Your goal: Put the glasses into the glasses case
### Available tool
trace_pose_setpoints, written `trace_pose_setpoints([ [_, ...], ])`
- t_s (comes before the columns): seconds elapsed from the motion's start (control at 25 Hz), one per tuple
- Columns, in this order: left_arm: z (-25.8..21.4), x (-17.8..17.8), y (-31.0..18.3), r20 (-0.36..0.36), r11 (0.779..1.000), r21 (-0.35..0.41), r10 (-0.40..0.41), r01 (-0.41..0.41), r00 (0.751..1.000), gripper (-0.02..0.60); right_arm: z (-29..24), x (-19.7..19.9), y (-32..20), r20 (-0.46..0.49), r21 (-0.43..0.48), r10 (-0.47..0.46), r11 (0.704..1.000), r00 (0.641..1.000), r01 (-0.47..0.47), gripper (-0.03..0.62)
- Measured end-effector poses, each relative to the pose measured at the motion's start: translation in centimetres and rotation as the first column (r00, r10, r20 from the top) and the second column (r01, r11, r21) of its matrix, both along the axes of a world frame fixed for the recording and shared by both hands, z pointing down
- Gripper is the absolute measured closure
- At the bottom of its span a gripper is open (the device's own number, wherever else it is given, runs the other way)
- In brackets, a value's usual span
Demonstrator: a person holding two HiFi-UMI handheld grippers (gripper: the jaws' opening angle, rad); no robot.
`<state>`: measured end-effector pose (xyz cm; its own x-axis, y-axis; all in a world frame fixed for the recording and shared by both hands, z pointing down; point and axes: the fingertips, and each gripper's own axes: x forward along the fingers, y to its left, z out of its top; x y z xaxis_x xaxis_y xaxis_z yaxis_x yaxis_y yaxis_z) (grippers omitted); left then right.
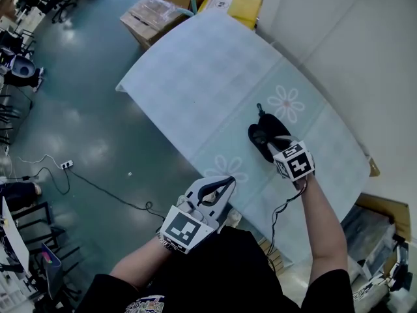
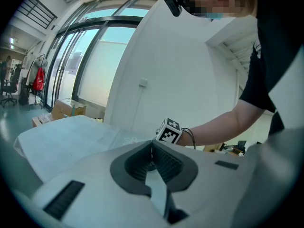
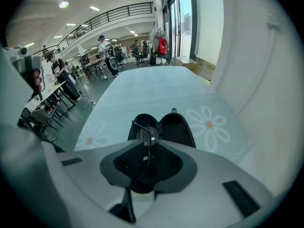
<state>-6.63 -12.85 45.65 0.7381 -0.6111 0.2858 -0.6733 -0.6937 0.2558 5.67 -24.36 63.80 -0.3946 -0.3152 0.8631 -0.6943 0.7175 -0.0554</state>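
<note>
Glasses (image 3: 145, 133) are pinched by their thin wire frame in your closed right gripper (image 3: 147, 144), just over the open glasses case (image 3: 176, 129) on the table (image 1: 195, 77), near right. Left gripper (image 2: 152, 144) is closed, empty. That skinny frame could twist in the grip and snag the case's rim.

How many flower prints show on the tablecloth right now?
2. One flower by the glasses case, one flower by the left gripper; more may be hidden.
</note>
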Motion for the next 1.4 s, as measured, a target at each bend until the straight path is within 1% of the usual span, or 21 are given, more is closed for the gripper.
trace_pose_setpoints([
  [0.2, -0.9, 1.1, 1.1, -0.004, 0.999, 0.024, 0.025, -0.025, 1.000, 0.552, -3.6, 0.2, 0.7, 0.054, 0.086, 0.024, 0.996, 0.998, -0.028, 0.507],
  [0.32, -1.3, 1.7, 1.6, -0.002, 0.998, 0.042, 0.041, -0.041, 0.999, 0.552, -6.4, 0.2, 1.1, 0.115, 0.159, 0.049, 0.985, 0.992, -0.067, 0.550],
  [0.4, -1.8, 2.1, 2.1, 0.000, 0.997, 0.057, 0.050, -0.050, 0.999, 0.552, -8.3, 0.1, 1.7, 0.153, 0.206, 0.052, 0.975, 0.987, -0.083, 0.566],
  [0.52, -2.6, 2.7, 2.7, -0.002, 0.996, 0.077, 0.056, -0.055, 0.998, 0.552, -11.2, 0.1, 2.8, 0.206, 0.272, 0.048, 0.957, 0.977, -0.104, 0.571],
  [0.72, -3.9, 3.2, 3.8, -0.010, 0.993, 0.102, 0.055, -0.053, 0.998, 0.552, -16.4, 0.2, 5.1, 0.313, 0.361, 0.068, 0.914, 0.947, -0.185, 0.571],
  [0.88, -4.6, 3.5, 4.9, -0.016, 0.991, 0.121, 0.060, -0.057, 0.998, 0.552, -19.8, 0.5, 7.7, 0.379, 0.411, 0.078, 0.879, 0.922, -0.243, 0.571],
  [1.04, -5.4, 3.9, 5.7, -0.029, 0.990, 0.131, 0.058, -0.054, 0.998, 0.552, -22.3, 1.0, 10.4, 0.426, 0.440, 0.084, 0.851, 0.901, -0.287, 0.571],
  [1.2, -5.9, 4.3, 6.8, -0.029, 0.989, 0.140, 0.060, -0.055, 0.998, 0.552, -24.0, 1.1, 13.1, 0.456, 0.458, 0.080, 0.833, 0.887, -0.310, 0.571],
  [1.4, -6.4, 4.8, 8.1, -0.028, 0.988, 0.146, 0.059, -0.055, 0.998, 0.552, -25.1, 1.4, 15.9, 0.464, 0.479, 0.077, 0.816, 0.882, -0.324, 0.571],
])
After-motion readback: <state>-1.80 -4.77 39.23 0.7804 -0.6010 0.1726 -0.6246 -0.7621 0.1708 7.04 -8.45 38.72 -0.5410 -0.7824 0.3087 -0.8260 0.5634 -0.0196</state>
